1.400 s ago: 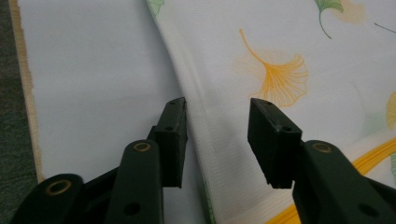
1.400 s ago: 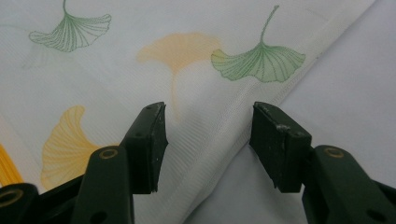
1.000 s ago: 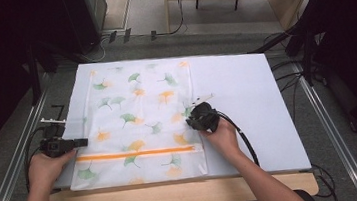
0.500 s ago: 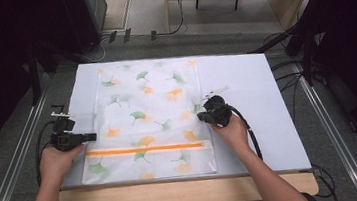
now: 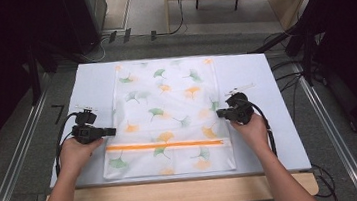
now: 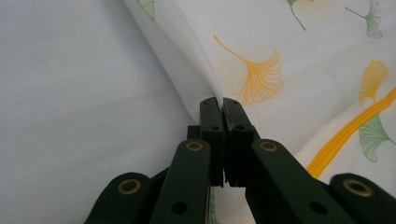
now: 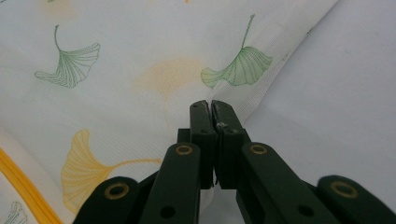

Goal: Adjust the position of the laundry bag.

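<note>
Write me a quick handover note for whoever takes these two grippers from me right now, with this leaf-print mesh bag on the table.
Left gripper: shut on the left edge of the mesh bag, pinching a fold of the fabric.
Right gripper: shut on the bag's right edge.
Bag: lies flat on the white table, orange zipper near the person's side, running across it.
Done: both side edges are gripped, at about the same level above the zipper.
Left: probably moving or folding the bag; keep both grips tight so the thin mesh does not slip out.
</note>
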A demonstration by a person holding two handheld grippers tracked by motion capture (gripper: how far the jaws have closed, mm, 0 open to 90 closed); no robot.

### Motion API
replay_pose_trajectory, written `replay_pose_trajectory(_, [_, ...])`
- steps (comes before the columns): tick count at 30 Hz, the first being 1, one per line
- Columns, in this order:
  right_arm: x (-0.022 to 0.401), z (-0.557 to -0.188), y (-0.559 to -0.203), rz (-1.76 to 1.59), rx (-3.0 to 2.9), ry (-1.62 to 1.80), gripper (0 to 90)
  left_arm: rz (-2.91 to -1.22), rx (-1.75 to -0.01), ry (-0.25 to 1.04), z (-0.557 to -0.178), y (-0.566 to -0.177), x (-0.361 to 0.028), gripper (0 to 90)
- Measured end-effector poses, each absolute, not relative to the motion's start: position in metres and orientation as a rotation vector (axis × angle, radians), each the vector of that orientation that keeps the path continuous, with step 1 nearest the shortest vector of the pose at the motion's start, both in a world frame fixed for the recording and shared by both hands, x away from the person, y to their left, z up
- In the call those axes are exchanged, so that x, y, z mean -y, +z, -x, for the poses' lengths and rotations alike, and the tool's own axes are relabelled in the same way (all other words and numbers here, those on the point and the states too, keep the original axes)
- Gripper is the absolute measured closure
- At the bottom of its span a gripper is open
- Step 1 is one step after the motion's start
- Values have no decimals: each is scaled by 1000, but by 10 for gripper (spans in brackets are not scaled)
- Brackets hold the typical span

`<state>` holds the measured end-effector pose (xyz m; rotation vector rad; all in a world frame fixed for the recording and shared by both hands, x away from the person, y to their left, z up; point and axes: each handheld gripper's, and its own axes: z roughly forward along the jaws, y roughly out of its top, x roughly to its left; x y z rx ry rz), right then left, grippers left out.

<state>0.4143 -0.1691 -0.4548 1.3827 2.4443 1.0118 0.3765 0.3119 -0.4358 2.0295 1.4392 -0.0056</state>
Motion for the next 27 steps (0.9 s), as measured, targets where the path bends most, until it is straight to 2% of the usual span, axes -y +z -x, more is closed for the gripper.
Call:
replay_pose_trajectory(10, [190,-416,-456,-1425,-2416,1001,896,-2043,-1417,-21,-383,-439,-293,889])
replay_pose_trajectory(19, [192,-418,-461,-1427,-2428,979,900,-2073,-1429,-15,-384,-442,-295,881])
replay_pose_trajectory(21, [192,-418,-460,-1422,-2427,983,899,-2082,-1431,-10,-384,-442,-295,851])
replay_pose_trajectory(27, [195,-417,-456,-1435,-2406,1040,784,-2043,-1433,12,-381,-436,-298,704])
